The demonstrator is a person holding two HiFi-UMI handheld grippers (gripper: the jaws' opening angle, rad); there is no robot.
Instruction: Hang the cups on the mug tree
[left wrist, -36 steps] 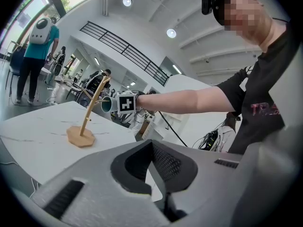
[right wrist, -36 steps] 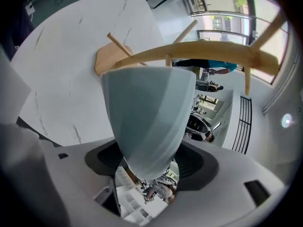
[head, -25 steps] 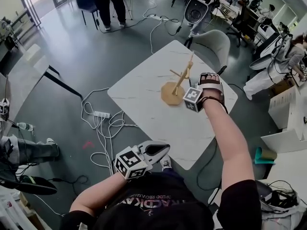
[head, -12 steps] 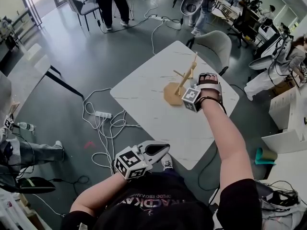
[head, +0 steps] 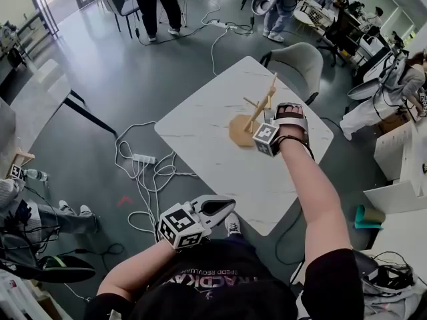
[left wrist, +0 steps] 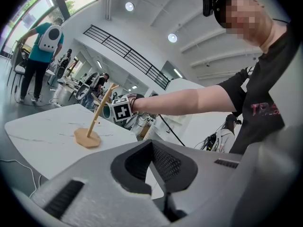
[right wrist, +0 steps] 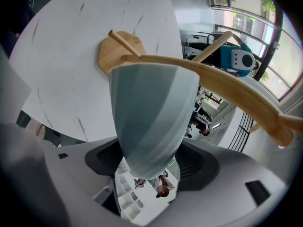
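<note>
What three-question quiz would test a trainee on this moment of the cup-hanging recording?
1. True or false: the right gripper is shut on a pale cup close to the mug tree.
2. What is between the left gripper's jaws? A a cup; B nothing; C a cable.
3. Fill in: the mug tree stands on the white ___.
Key: 1 true; 2 B; 3 table.

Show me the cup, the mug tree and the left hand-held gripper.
cup (right wrist: pixel 151 108), right gripper view, on its pale side wall.
mug tree (head: pixel 239 131), head view, on its wooden base.
left hand-held gripper (head: pixel 229 205), head view, at its closed tips.
</note>
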